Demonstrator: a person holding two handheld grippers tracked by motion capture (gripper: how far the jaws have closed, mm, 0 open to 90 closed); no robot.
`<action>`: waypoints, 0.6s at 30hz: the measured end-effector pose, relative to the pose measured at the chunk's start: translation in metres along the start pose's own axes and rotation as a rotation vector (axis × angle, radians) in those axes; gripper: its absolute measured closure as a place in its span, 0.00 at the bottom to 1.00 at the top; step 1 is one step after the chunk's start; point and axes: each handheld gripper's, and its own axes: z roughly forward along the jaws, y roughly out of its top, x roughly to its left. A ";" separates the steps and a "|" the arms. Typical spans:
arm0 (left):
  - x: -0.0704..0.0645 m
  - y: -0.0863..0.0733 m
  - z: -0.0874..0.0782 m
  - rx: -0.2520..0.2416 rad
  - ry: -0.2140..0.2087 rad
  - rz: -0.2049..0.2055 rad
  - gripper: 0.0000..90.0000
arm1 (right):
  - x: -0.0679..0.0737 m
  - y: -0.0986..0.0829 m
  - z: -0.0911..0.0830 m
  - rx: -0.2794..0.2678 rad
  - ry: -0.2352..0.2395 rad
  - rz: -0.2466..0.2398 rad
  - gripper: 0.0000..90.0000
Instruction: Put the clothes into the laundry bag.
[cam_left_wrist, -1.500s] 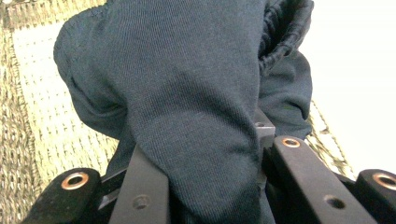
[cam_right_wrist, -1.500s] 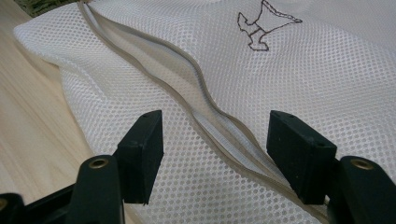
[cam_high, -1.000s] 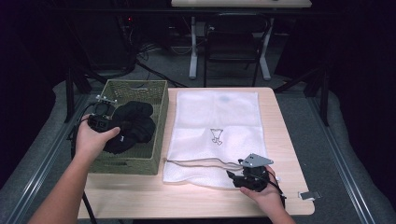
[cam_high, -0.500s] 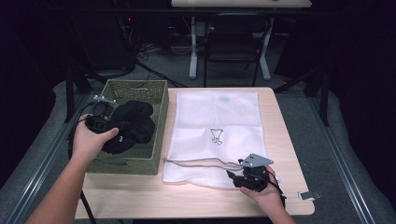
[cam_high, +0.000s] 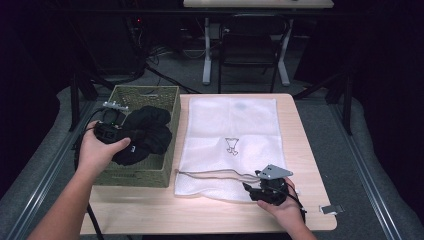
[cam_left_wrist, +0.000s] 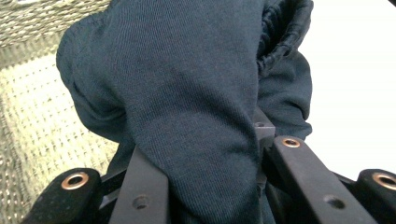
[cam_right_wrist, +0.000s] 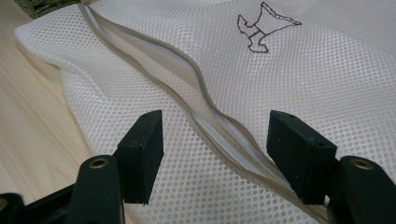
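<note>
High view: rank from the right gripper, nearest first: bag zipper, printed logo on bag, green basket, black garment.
Right gripper, from the high view:
1. Zipper, just to its left along the bag's near edge.
2. Logo, mid-bag.
3. Basket, left of the bag.
4. Black garment, inside the basket.

My left forearm is reaching in from the lower left, and my left hand (cam_high: 97, 152) is wrapping around the left gripper (cam_high: 131, 144), whose fingers (cam_left_wrist: 144, 186) are clamping tight on dark cloth (cam_left_wrist: 187, 93) bunched between them. My right hand (cam_high: 282, 207) is sitting low at the near right, cupping the right gripper (cam_high: 250, 191) from beneath with its grey plate facing up. Its fingers (cam_right_wrist: 142, 151) are standing wide apart, pointing to my left, gripping nothing.
</note>
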 end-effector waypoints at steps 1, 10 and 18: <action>-0.002 0.000 0.000 0.000 -0.005 0.004 0.77 | 0.000 0.000 0.000 0.000 0.001 -0.001 0.40; -0.017 0.004 0.007 -0.006 -0.036 0.030 0.77 | 0.000 0.000 0.000 -0.001 0.001 0.000 0.40; -0.025 0.007 0.012 -0.008 -0.050 0.048 0.77 | -0.001 0.000 0.000 -0.004 -0.001 -0.002 0.40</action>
